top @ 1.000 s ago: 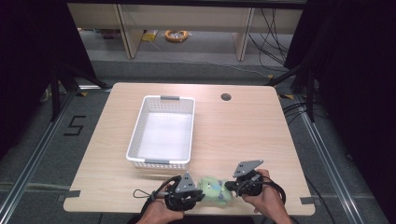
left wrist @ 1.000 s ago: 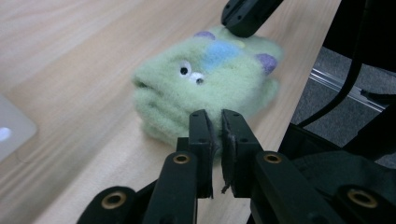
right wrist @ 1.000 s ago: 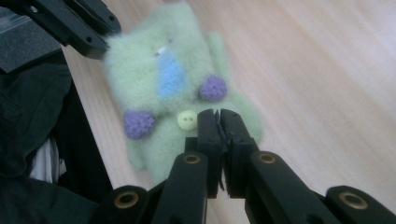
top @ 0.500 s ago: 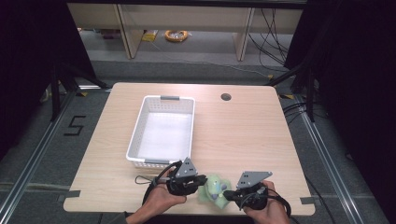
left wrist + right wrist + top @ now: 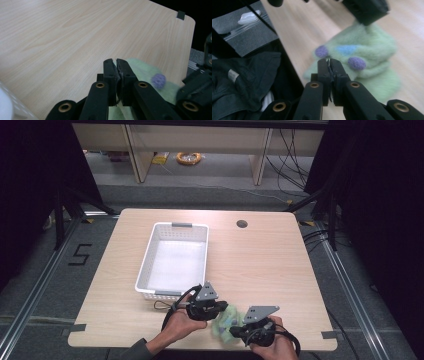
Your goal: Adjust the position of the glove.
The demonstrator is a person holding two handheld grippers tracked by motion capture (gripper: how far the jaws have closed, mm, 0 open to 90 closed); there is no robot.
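Note:
A fluffy light-green cloth (image 5: 226, 322) with purple and blue spots lies near the table's front edge, between my two grippers. My left gripper (image 5: 223, 310) comes at it from the left, jaws shut; in the left gripper view its tips (image 5: 116, 61) sit over the cloth's (image 5: 143, 71) edge. My right gripper (image 5: 236, 330) points at the cloth from the right, jaws shut. In the right gripper view its tips (image 5: 328, 60) stand in front of the cloth (image 5: 367, 52). Whether either pair pinches fabric I cannot tell.
A white perforated basket (image 5: 145, 265) stands left of centre on the wooden table (image 5: 265, 265), just behind the left hand. A round cable hole (image 5: 242, 224) is at the back. The table's front edge runs right below both hands.
The left gripper has shifted right and a little toward the basket. The right gripper has come down toward the front edge and then left. The cloth has stayed between them.

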